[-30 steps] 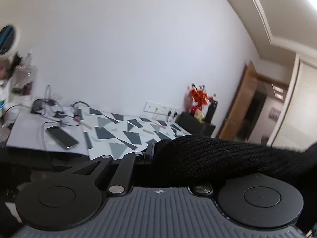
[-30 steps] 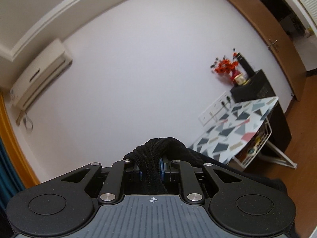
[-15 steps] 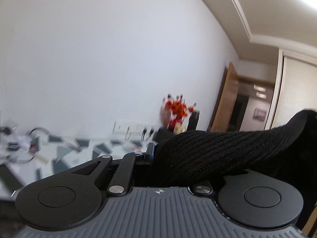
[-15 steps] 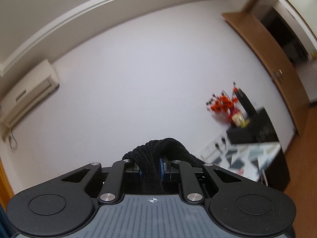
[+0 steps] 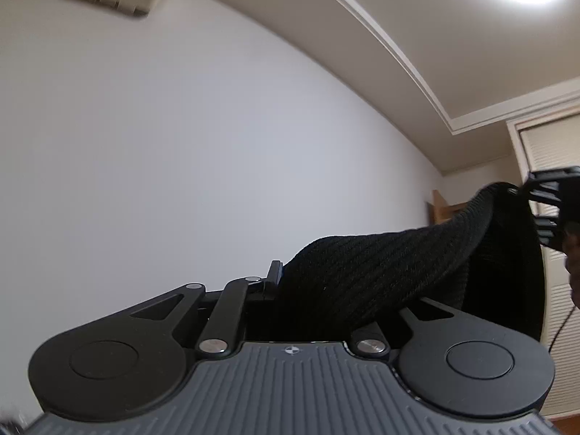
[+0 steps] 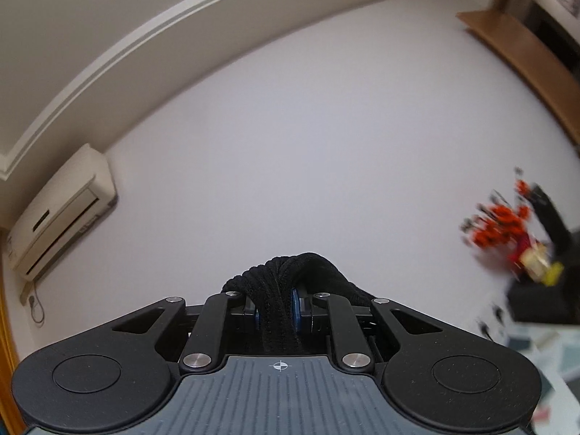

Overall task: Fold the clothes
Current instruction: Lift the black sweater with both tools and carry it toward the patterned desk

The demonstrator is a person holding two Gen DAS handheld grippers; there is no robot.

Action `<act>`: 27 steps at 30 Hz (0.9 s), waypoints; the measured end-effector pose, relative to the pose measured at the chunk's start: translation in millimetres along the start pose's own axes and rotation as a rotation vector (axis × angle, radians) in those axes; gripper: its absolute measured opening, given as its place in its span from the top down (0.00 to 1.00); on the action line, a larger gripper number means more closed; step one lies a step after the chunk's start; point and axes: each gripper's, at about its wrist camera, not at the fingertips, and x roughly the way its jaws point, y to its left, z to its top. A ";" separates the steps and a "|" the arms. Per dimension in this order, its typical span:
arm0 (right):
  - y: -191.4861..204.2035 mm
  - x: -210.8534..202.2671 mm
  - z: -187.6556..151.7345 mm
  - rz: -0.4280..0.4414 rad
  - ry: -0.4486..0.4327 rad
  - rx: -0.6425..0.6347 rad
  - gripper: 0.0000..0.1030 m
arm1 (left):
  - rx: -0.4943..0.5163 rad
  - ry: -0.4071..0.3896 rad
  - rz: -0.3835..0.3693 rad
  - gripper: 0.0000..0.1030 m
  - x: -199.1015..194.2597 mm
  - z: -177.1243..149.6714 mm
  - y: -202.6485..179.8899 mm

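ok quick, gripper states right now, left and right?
Left gripper: shut on the black knit garment, which stretches across to the other gripper.
Right gripper: shut on a bunched fold of the same garment.

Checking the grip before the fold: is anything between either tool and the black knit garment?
Nothing visible. The left tool and the right tool are each shut directly on the black knit garment, which spans between them.

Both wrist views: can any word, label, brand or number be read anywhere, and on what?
None readable.
Air conditioner: no legible badge.
Each tool's grey body carries only a small crosshair mark, no letters.
Black knitted garment: no tag showing.
Blurred red flowers: nothing legible.
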 end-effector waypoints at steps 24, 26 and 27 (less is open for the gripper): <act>-391.8 274.0 -65.6 -0.034 0.548 0.050 0.86 | -0.323 0.781 0.257 0.90 225.8 -245.5 -99.5; -413.3 296.7 -101.8 -0.073 0.603 0.056 0.86 | -0.358 0.851 0.299 0.90 233.9 -273.3 -85.9; -420.1 308.6 -119.1 -0.087 0.619 0.052 0.86 | -0.382 0.862 0.315 0.89 238.5 -284.1 -79.7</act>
